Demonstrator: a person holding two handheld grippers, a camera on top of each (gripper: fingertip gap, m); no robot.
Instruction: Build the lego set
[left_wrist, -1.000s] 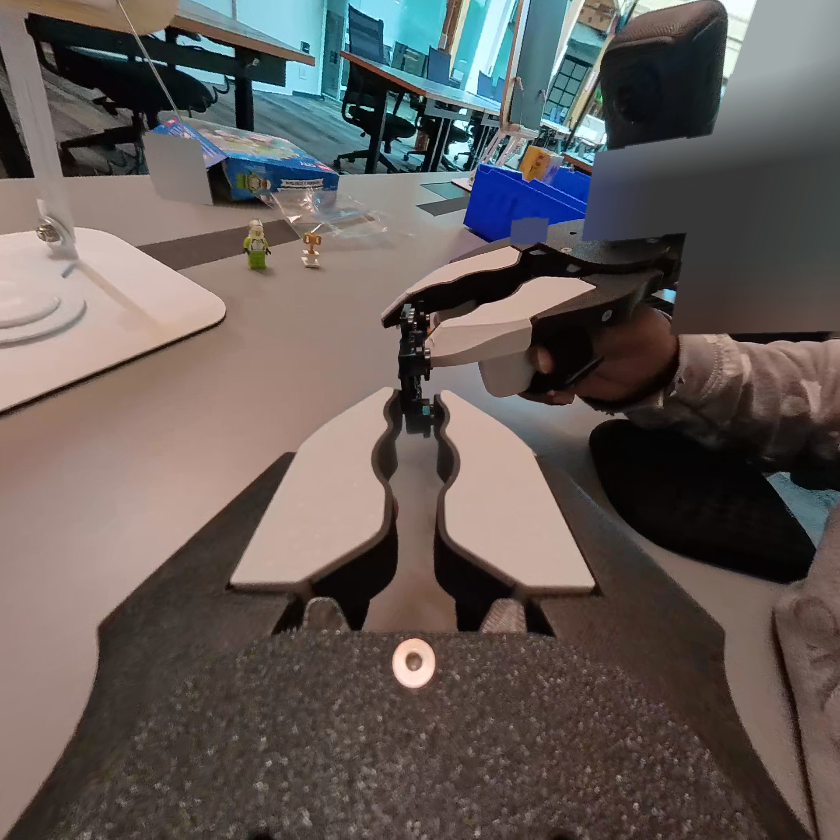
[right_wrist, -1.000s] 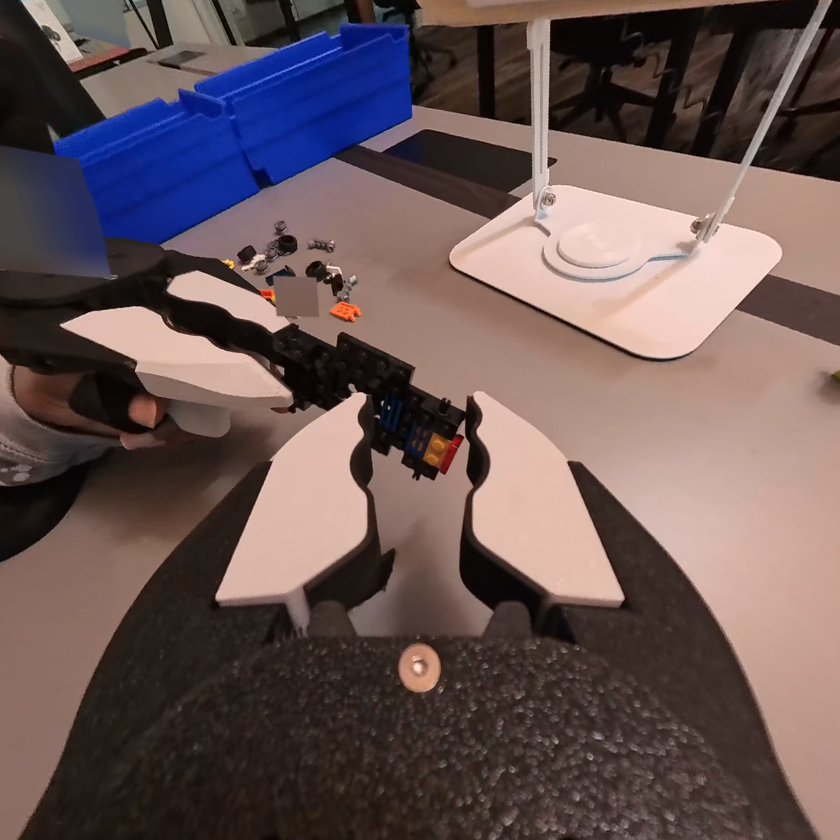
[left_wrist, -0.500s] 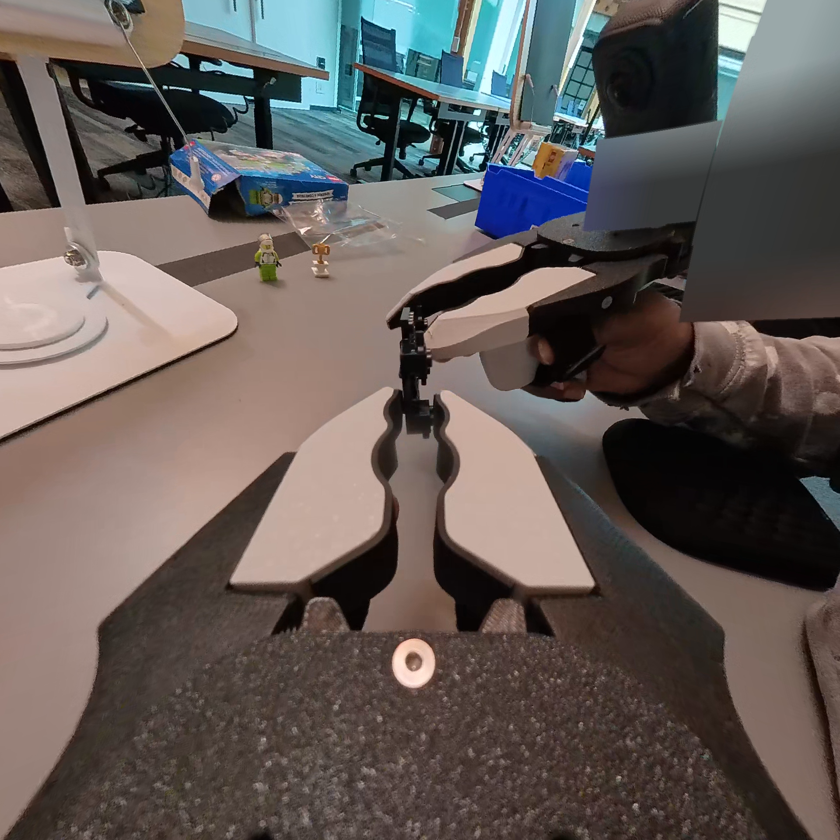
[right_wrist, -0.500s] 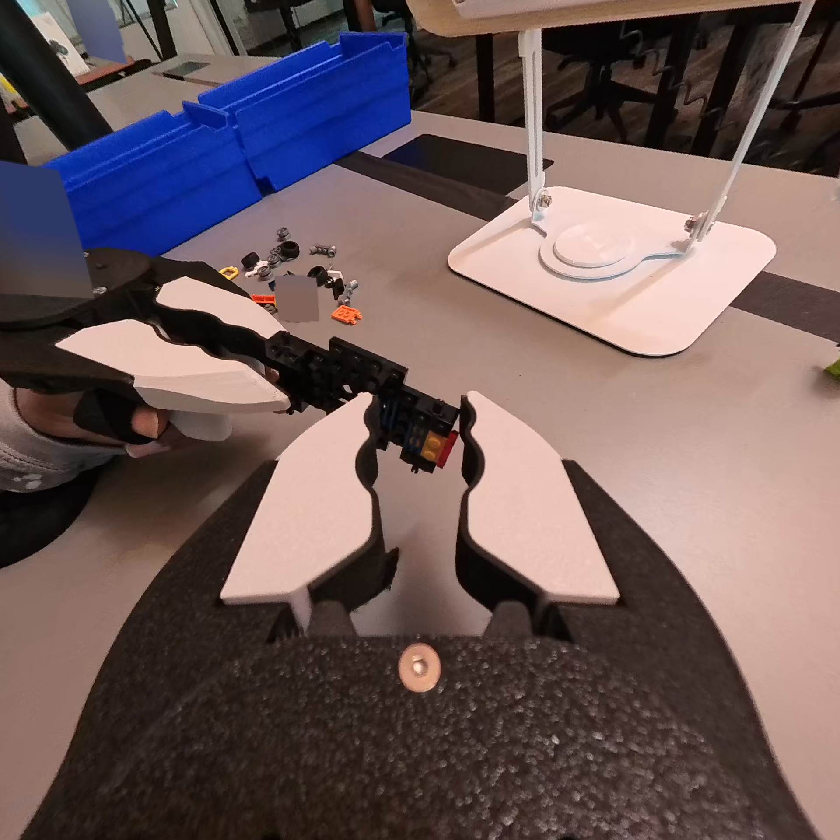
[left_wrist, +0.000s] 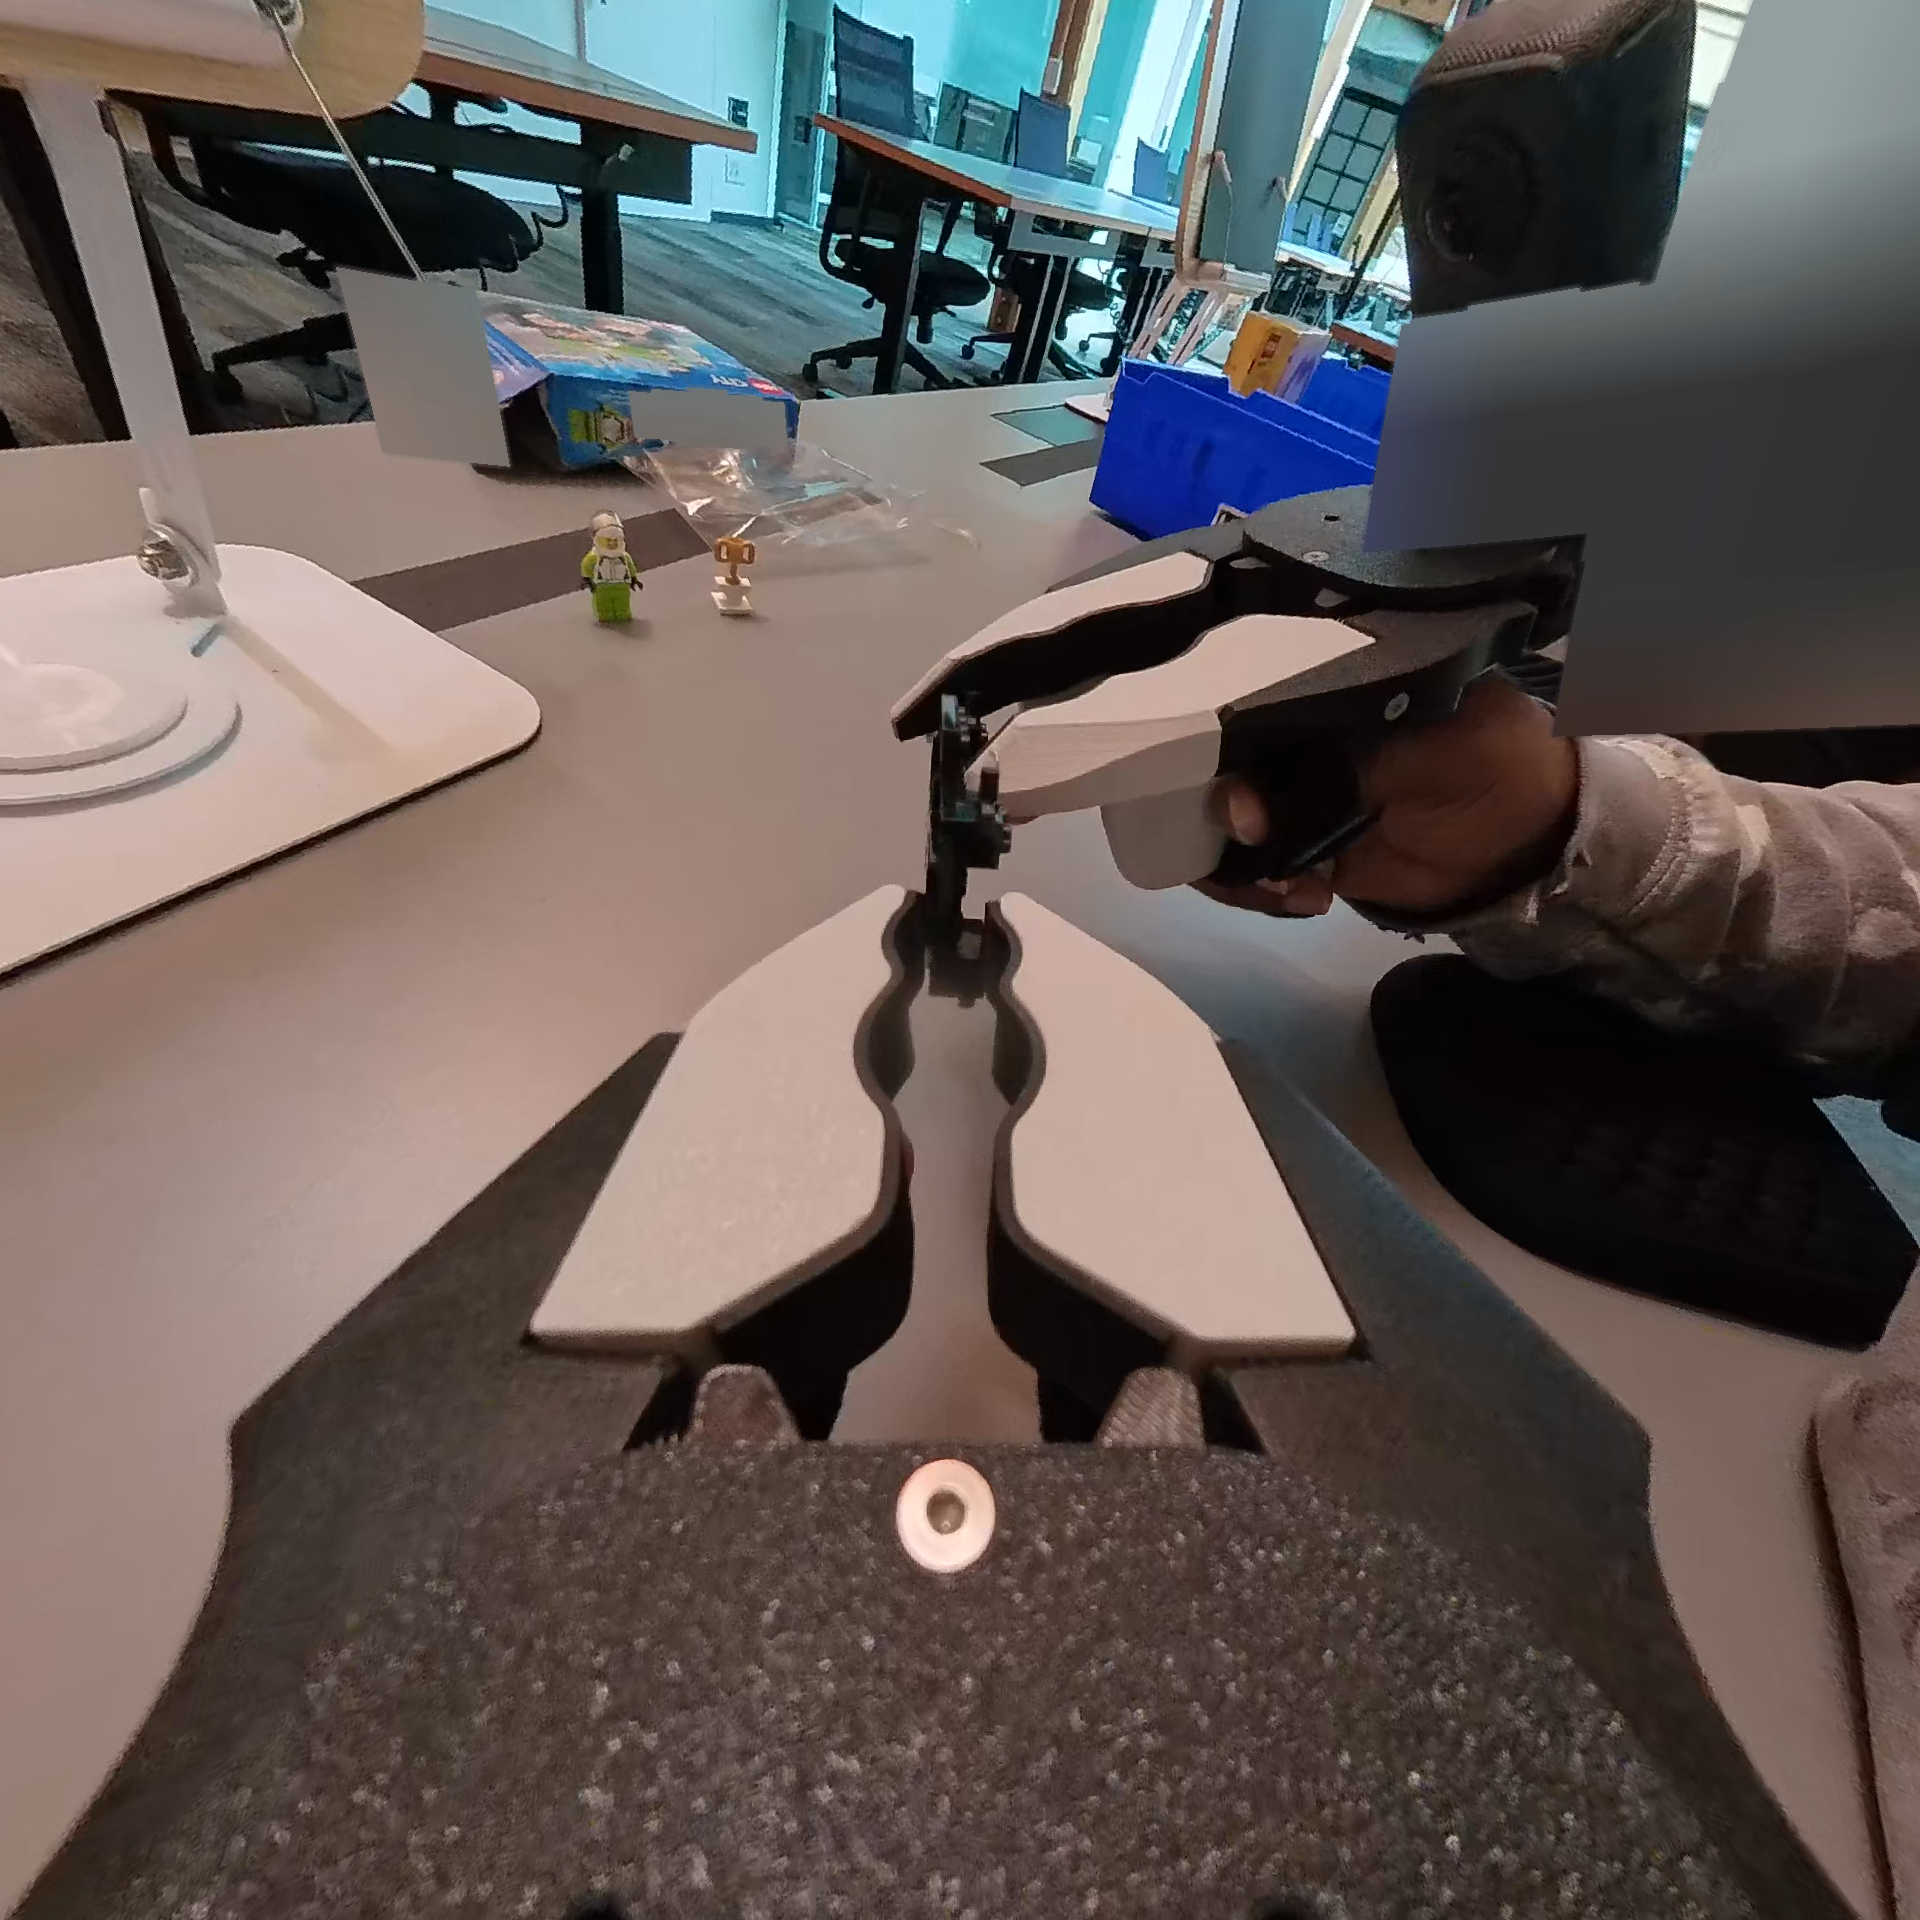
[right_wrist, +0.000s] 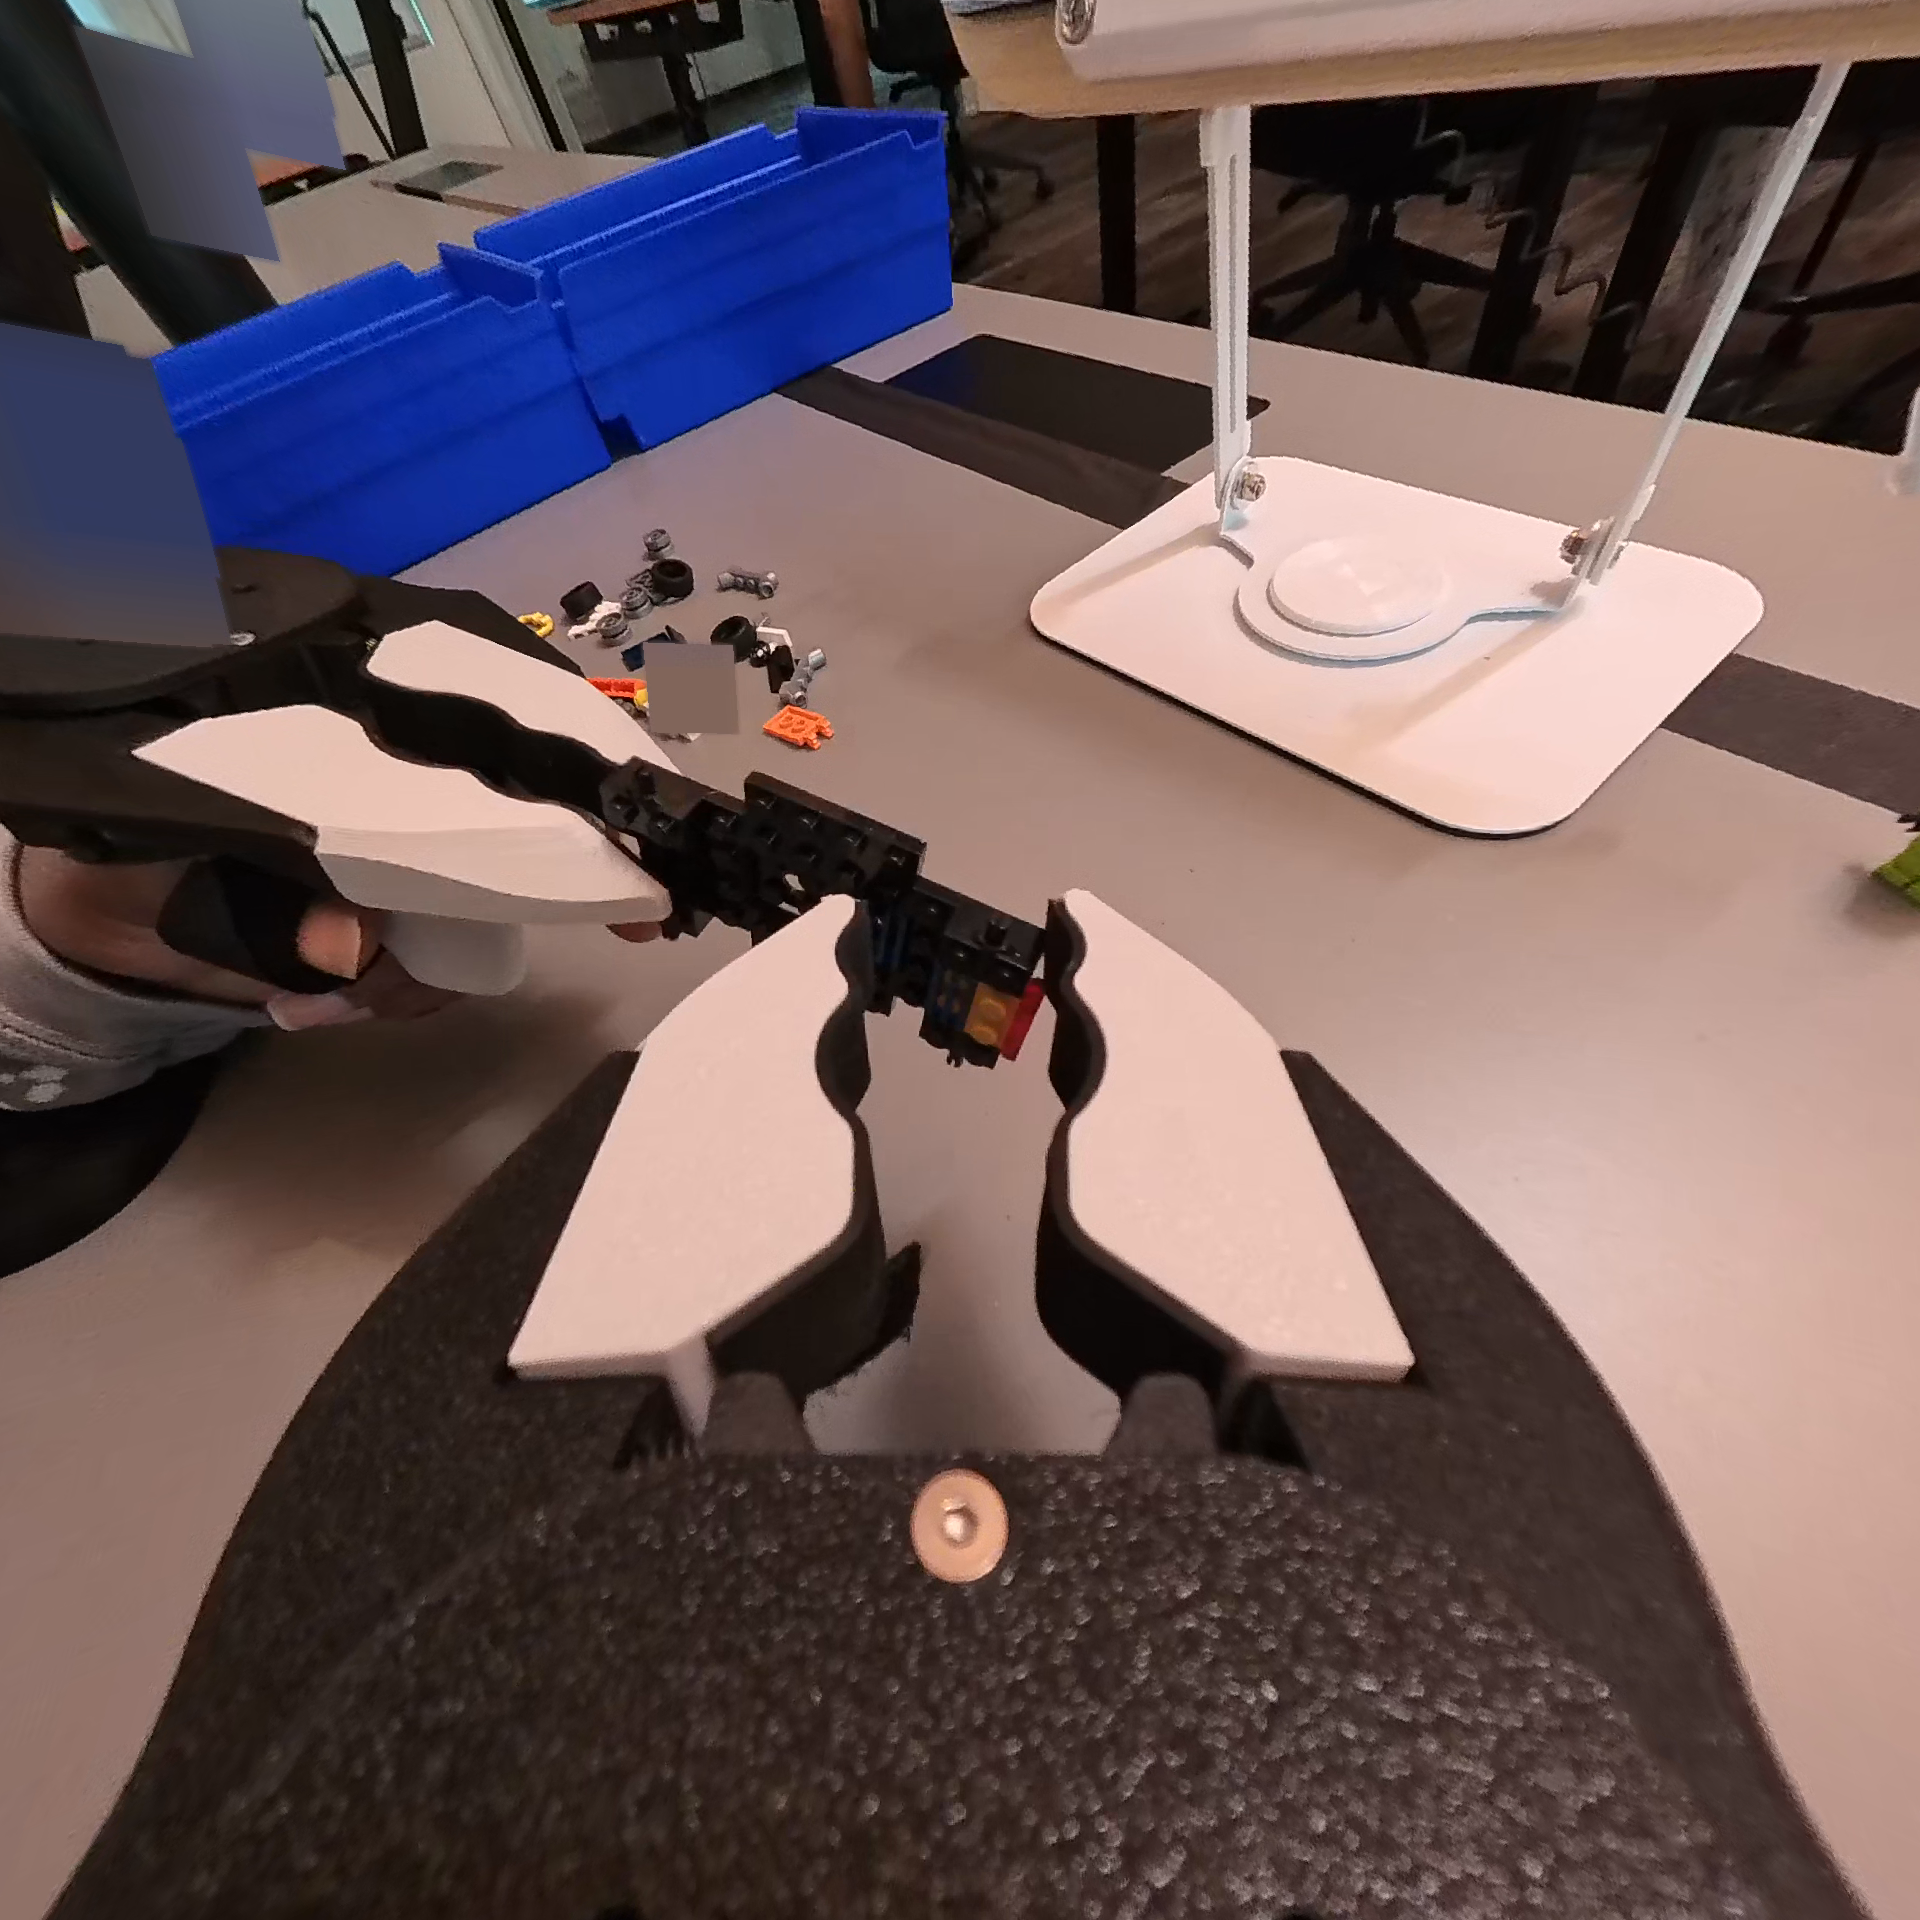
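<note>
You're gripping the black build (right_wrist: 831, 873) with both hand-held grippers, left (left_wrist: 951, 920) and right (right_wrist: 951, 935), above the table (right_wrist: 1351, 1039).

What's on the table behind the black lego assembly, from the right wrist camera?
Behind the black lego assembly lies a scatter of loose pieces: small tyres, grey connectors, an orange plate. Farther back stand blue bins. The left gripper covers part of the scatter.

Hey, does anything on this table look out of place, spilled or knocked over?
Nothing is damaged. The set's box lies open on its side by an empty clear bag, and loose parts lie scattered near the blue bins. The minifigure stands upright.
</note>
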